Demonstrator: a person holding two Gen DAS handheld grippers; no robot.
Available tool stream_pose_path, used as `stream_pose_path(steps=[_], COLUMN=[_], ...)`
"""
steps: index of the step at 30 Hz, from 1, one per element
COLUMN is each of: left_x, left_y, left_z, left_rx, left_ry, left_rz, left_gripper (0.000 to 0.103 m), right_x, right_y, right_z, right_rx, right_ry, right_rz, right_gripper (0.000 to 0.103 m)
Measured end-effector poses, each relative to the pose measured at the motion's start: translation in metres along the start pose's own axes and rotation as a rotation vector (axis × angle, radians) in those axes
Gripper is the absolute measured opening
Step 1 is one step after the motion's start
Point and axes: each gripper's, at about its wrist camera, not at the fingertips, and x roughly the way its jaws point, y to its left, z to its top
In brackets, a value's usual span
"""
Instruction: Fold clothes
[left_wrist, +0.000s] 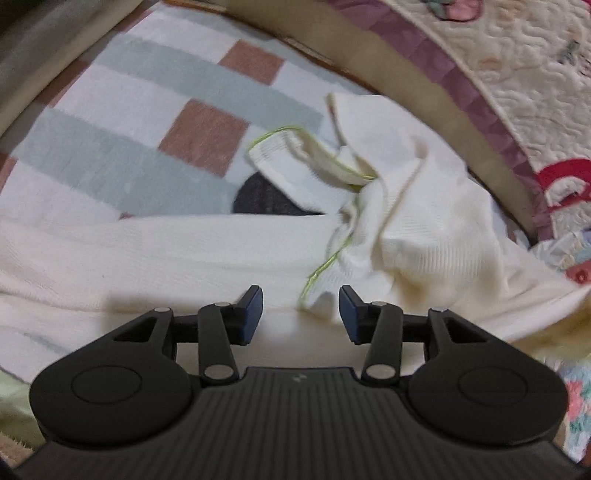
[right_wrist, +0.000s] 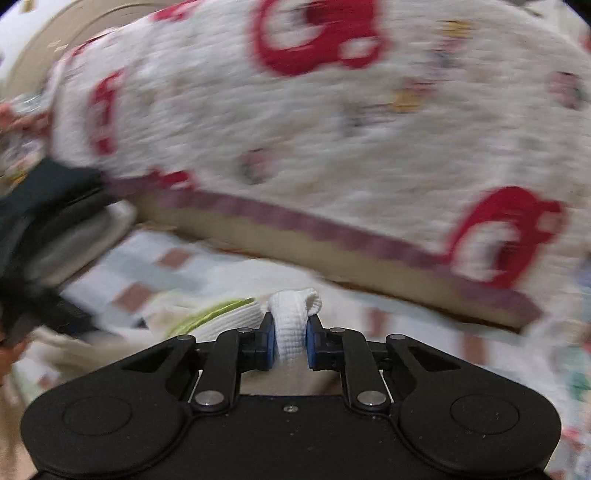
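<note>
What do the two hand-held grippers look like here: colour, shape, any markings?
Both the left hand-held gripper and the right hand-held gripper are matte black, with rounded lobes, silver pivot pins and blue finger pads. The left's base is ribbed; the right's is smooth.

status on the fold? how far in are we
Early. Done: nothing looks folded; the cream garment lies crumpled on the checked blanket, its green-edged part bunched up. In hand: the right tool is shut on a fold of white ribbed fabric; the left tool is open just over the garment, gripping nothing. Left: spread it flat, then make every fold.
</note>
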Motion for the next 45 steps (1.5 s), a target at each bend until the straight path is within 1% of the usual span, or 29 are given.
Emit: stream_pose_path(steps=[2,3,4,6,9,12,14,16,18,20,22,24,25,26,29,30,31,33,35,36,37,39,41,42,43,45], left_x=[0.003,0.006,0.009,0.017,0.027,0.027,0.013,-0.011,-0.040,-0.066,-0.090,-0.110,-0.122,-0.133,-0.162,-0.169,-0.174,-0.169,-0.150,-0.138,-0.125,-0.094,-0.061,-0.048,-0.036,-0.018], left_y=[-0.009,-0.013,-0.015,-0.020,-0.030,-0.048,-0.061,-0.073,-0.080,-0.090,-0.105,-0.120,-0.128,-0.135,-0.153,-0.158,-0.163,-0.170,-0.174,-0.176,-0.177,-0.180,-0.180,-0.179,-0.176,-0.159], left_z=[-0.003,-0.004,-0.007,-0.011,-0.018,-0.025,-0.027,-0.023,-0.014,-0.005,0.002,0.006,0.009,0.012,0.022,0.026,0.029,0.032,0.031,0.029,0.027,0.017,0.004,-0.004,-0.011,-0.021], left_rx=[0.041,0.059,0.072,0.098,0.157,0.244,0.282,0.277,0.226,0.241,0.321,0.416,0.458,0.496,0.574,0.597,0.612,0.605,0.591,0.584,0.576,0.557,0.538,0.532,0.521,0.461], left_ry=[0.008,0.018,0.031,0.056,0.081,0.111,0.136,0.127,0.093,0.084,0.075,0.065,0.058,0.051,-0.003,-0.022,-0.039,-0.059,-0.080,-0.092,-0.100,-0.106,-0.112,-0.125,-0.137,-0.156], left_rz=[0.003,0.005,0.004,0.003,0.037,0.097,0.098,0.117,0.159,0.196,0.279,0.341,0.350,0.355,0.339,0.328,0.313,0.263,0.210,0.182,0.154,0.100,0.069,0.066,0.067,0.071], left_gripper=[0.047,0.047,0.047,0.047,0.047,0.047,0.047,0.047,0.047,0.047,0.047,0.047,0.047,0.047,0.047,0.048,0.049,0.054,0.054,0.054,0.054,0.054,0.054,0.054,0.054,0.054], right_x=[-0.004,-0.003,-0.004,0.000,0.006,0.017,0.013,0.000,-0.012,-0.023,-0.028,-0.018,-0.011,-0.004,0.011,0.014,0.015,0.016,0.019,0.021,0.023,0.033,0.050,0.059,0.066,0.074], right_y=[-0.029,-0.039,-0.049,-0.062,-0.066,-0.061,-0.060,-0.059,-0.056,-0.051,-0.045,-0.040,-0.037,-0.034,-0.022,-0.021,-0.019,-0.020,-0.026,-0.032,-0.038,-0.051,-0.056,-0.055,-0.050,-0.038], right_z=[-0.008,-0.016,-0.026,-0.045,-0.066,-0.069,-0.063,-0.058,-0.049,-0.040,-0.032,-0.024,-0.020,-0.017,-0.009,-0.008,-0.007,-0.007,-0.005,-0.004,-0.002,0.002,0.006,0.008,0.010,0.010], right_rx=[0.041,0.075,0.130,0.243,0.325,0.354,0.332,0.297,0.257,0.228,0.212,0.192,0.180,0.163,0.079,0.066,0.054,0.040,0.062,0.098,0.134,0.230,0.304,0.311,0.291,0.251], right_ry=[0.029,0.046,0.067,0.101,0.122,0.139,0.129,0.096,0.064,0.025,-0.011,0.020,0.039,0.059,0.131,0.139,0.145,0.150,0.148,0.145,0.141,0.118,0.122,0.139,0.152,0.153], right_rz=[-0.086,-0.093,-0.073,0.002,0.038,0.069,0.061,0.104,0.164,0.219,0.247,0.258,0.256,0.234,0.153,0.135,0.126,0.139,0.174,0.192,0.210,0.257,0.283,0.276,0.268,0.266], right_gripper=[0.018,0.018,0.018,0.018,0.019,0.021,0.022,0.022,0.022,0.021,0.021,0.021,0.021,0.021,0.024,0.028,0.029,0.029,0.030,0.034,0.036,0.036,0.036,0.036,0.037,0.037])
